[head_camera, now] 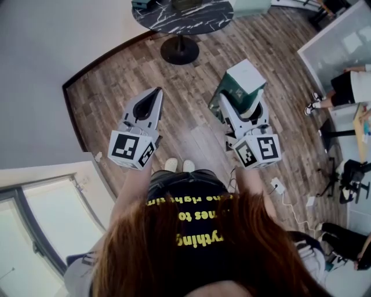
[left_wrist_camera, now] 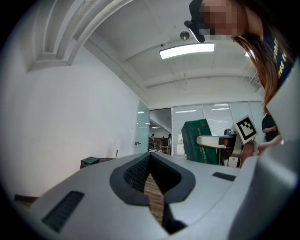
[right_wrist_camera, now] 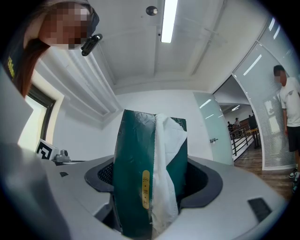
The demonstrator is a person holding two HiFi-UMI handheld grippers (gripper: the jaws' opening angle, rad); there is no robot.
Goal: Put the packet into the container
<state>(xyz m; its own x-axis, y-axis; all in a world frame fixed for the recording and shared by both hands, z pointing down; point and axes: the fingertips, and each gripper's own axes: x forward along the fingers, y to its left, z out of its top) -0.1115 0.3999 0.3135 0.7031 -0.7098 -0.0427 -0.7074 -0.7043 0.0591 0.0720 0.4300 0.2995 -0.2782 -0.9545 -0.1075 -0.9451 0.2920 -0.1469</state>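
Note:
The packet [head_camera: 244, 78] is a dark green tissue pack with white paper showing at its opening. It stands upright between the jaws of my right gripper [head_camera: 243, 98], which is shut on it above the wooden floor. In the right gripper view the packet [right_wrist_camera: 136, 178] fills the gap of the right gripper [right_wrist_camera: 150, 174], pressed from both sides. My left gripper [head_camera: 155, 94] hangs to the left at the same height, with its jaws shut to a point and nothing in them. In the left gripper view the left gripper [left_wrist_camera: 150, 158] is shut and the packet [left_wrist_camera: 199, 140] shows off to the right. I cannot make out a container in any view.
A round dark marble table [head_camera: 197, 17] on a black pedestal base [head_camera: 179, 50] stands ahead. A person [head_camera: 342, 87] is at the right by a glass partition. A power strip [head_camera: 277, 185] and cables lie on the floor at the right. A white wall runs along the left.

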